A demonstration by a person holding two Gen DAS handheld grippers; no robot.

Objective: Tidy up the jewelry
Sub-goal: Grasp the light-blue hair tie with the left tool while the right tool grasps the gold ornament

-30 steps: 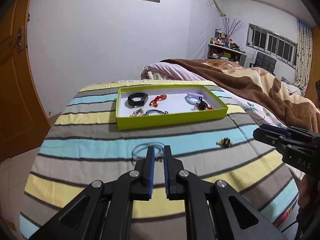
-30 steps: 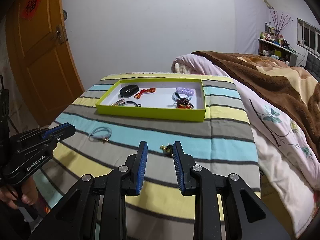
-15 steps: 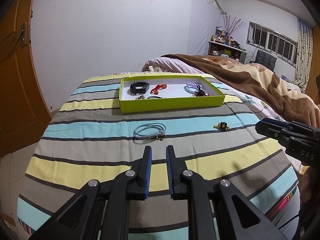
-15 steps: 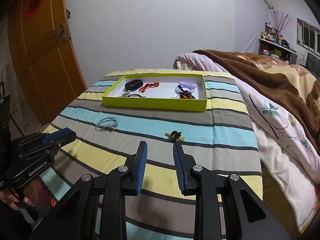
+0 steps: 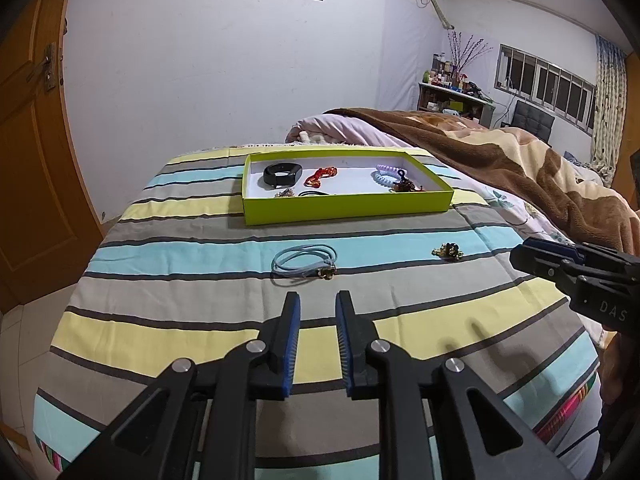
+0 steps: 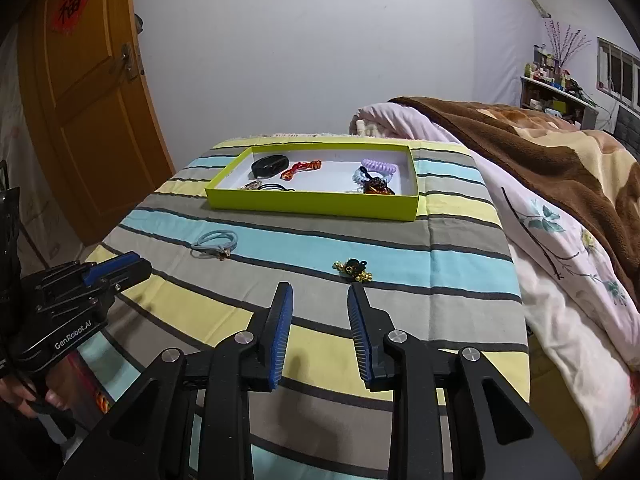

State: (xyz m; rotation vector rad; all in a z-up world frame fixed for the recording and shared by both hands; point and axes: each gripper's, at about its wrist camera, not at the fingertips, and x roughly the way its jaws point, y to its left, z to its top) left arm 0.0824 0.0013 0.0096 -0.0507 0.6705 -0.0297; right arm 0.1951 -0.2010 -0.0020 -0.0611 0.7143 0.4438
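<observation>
A lime green tray sits far on the striped cloth and holds a black band, a red piece, coil hair ties and other small items. A light blue hair tie with a gold charm lies on the cloth just ahead of my left gripper, which is open and empty. A black and gold trinket lies just ahead of my right gripper, which is open and empty.
The striped cloth covers a table whose edges drop off left and near. A bed with a brown blanket lies to the right. An orange door stands at the left.
Both grippers have pulled back from the table, so the hair tie, trinket and tray look farther away. The left jaws have opened wider.
</observation>
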